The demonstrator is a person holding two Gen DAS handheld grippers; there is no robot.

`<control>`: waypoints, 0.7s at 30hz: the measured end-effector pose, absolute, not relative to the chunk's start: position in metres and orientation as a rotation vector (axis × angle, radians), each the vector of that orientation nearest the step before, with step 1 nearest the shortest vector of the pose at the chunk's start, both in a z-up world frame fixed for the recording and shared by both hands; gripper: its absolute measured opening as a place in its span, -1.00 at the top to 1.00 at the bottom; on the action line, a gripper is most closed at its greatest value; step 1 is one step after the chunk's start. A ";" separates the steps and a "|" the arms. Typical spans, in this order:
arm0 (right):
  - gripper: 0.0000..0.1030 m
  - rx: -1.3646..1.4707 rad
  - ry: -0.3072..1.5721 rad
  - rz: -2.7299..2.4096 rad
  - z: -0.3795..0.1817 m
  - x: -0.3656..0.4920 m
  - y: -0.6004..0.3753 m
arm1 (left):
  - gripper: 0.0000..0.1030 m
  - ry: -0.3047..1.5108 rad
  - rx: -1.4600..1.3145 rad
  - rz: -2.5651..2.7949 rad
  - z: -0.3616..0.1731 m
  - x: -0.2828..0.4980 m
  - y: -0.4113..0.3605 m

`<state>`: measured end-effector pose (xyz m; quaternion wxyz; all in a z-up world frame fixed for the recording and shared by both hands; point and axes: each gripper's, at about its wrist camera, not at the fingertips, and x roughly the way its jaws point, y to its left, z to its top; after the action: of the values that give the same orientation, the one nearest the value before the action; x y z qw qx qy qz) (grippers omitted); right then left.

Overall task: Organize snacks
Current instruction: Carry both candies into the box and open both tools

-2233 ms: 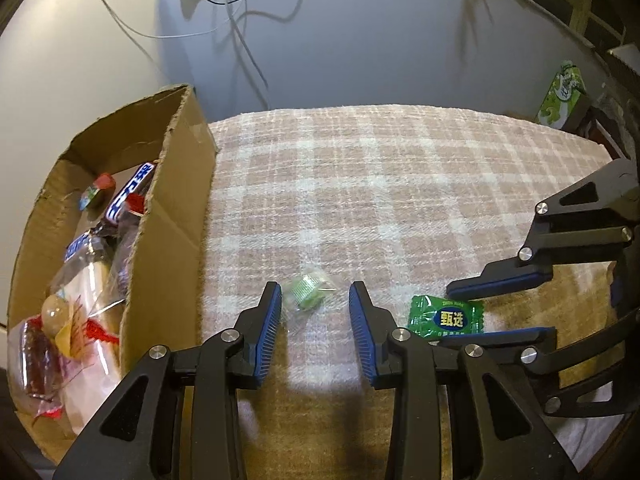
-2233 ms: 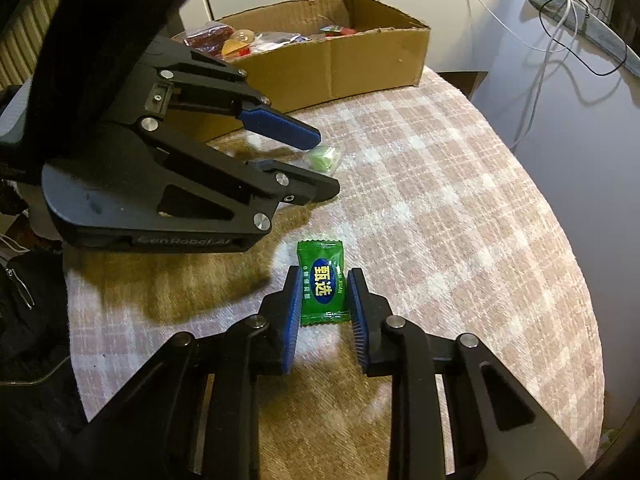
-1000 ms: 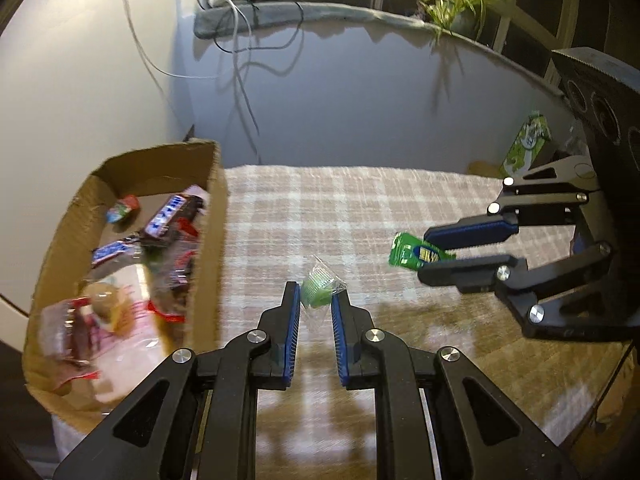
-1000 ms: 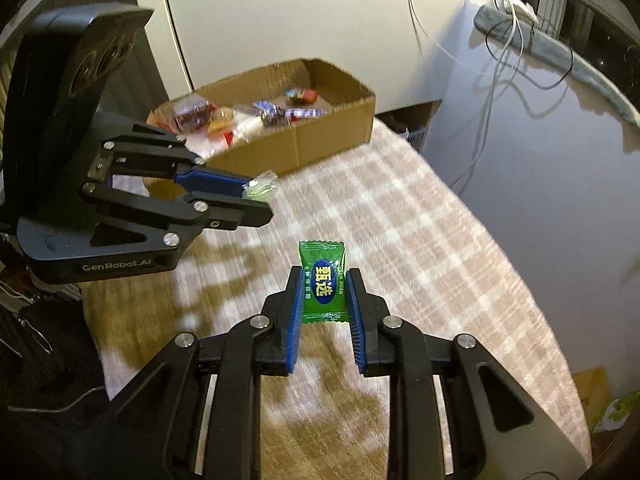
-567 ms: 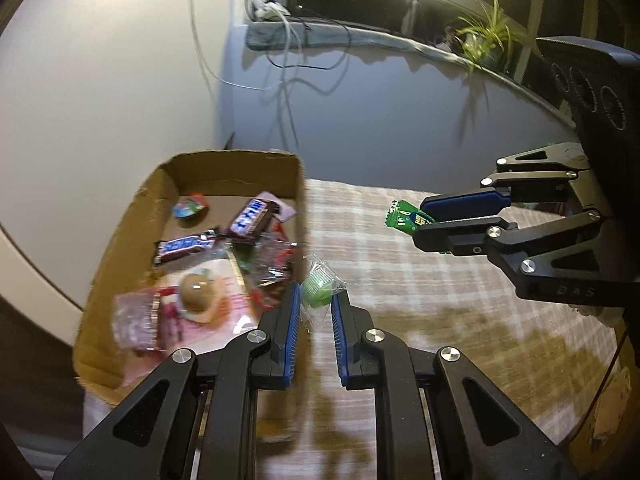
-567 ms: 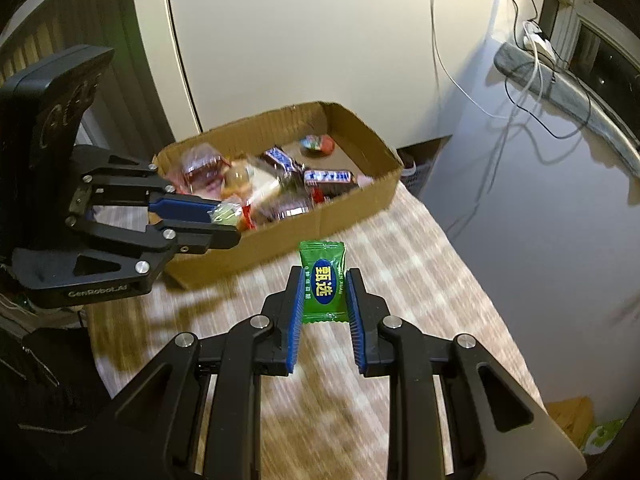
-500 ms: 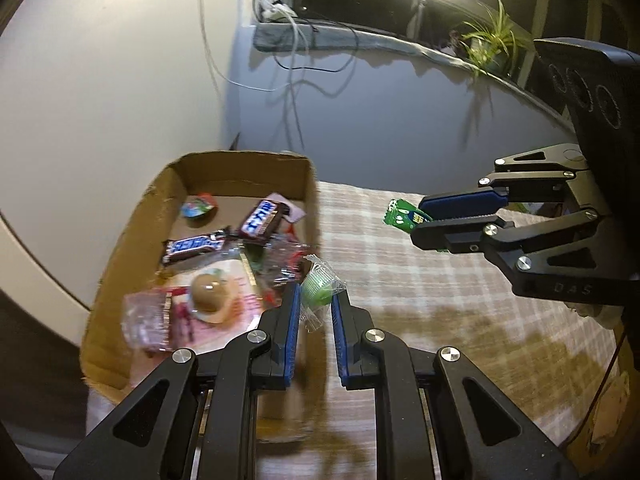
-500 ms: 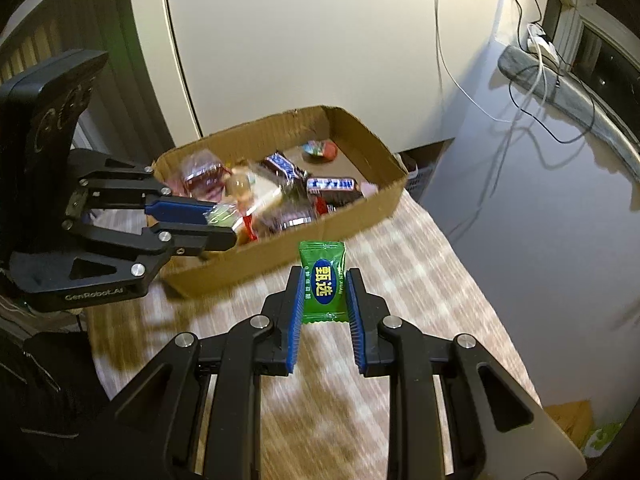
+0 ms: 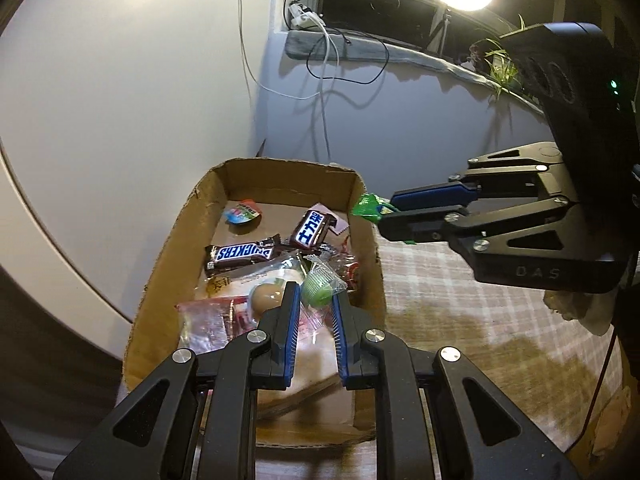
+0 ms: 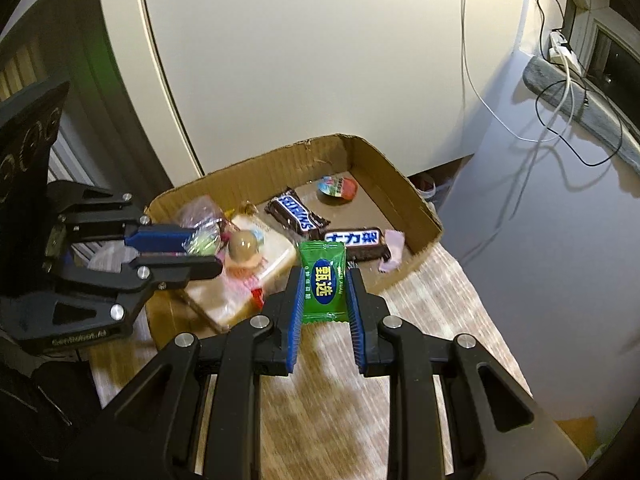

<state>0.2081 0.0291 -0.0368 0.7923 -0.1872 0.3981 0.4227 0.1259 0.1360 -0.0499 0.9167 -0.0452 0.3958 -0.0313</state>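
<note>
Holding two sweets at once here: our left gripper (image 9: pixel 314 300) is pinched on a clear-wrapped green candy (image 9: pixel 318 289), low in the middle of the left wrist frame and hanging over the cardboard box (image 9: pixel 168 256). Our right gripper (image 10: pixel 322 292) is clamped on a green candy packet (image 10: pixel 322 286), centre of the right wrist frame, poking out just above the box's near edge. Inside the box we've got a Snickers bar (image 9: pixel 242 254), a second chocolate bar (image 9: pixel 312 230), and a little jelly cup (image 9: pixel 242 213) toward the far end. Box sits on a plaid tablecloth (image 9: pixel 460 320), lower right.
</note>
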 end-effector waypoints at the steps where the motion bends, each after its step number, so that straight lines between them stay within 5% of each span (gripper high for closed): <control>1: 0.58 -0.404 0.856 0.912 -0.037 0.209 0.031 | 0.72 0.814 -0.094 -0.063 -0.050 0.127 0.137; 15: 0.58 -0.411 0.876 0.927 -0.045 0.217 0.057 | 0.71 0.818 -0.108 -0.050 -0.052 0.128 0.148; 21: 0.39 -0.402 0.869 0.917 -0.044 0.218 0.058 | 0.71 0.808 -0.103 -0.042 -0.049 0.125 0.149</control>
<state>0.2184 0.0582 -0.0435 0.7882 -0.1866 0.4033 0.4258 0.1247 0.1491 -0.0491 0.9179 -0.0503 0.3930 -0.0203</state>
